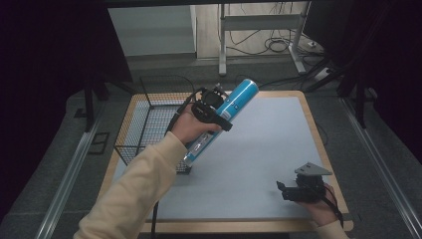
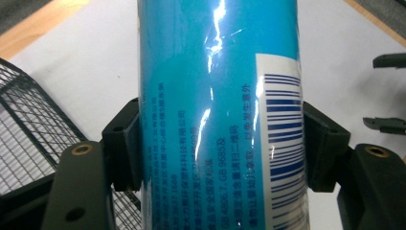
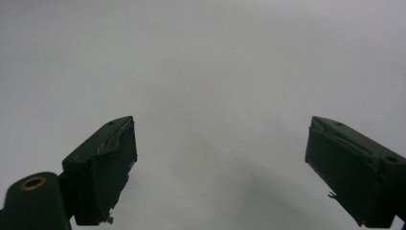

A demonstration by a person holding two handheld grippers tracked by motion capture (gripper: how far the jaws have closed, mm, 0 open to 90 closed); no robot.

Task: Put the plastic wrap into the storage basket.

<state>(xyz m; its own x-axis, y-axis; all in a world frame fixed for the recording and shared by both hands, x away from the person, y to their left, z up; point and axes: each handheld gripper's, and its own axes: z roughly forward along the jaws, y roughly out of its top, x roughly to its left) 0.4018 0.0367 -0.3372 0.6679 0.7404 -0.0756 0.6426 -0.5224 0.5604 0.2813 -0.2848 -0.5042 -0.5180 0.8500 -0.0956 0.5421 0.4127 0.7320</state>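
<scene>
**One blue can clamped, the other jaws wide apart**

Left gripper (image 1: 215, 110) pinches the blue can (image 1: 226, 115) across its middle, pads tight on both sides. Can tilted, held in the air just right of the wire basket (image 1: 149, 130), above the grey mat (image 1: 259, 164). Right gripper (image 1: 291, 191) well to the basket's right, low over the mat's near corner, jaws spread, nothing between them.

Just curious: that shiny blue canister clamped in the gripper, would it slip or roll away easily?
Probably stiff: the blue canister keeps its round shape between the left gripper pads. Its glossy wrap reflects glare, so it may be slippery. Being cylindrical, it would likely roll if laid on the white mat.
</scene>
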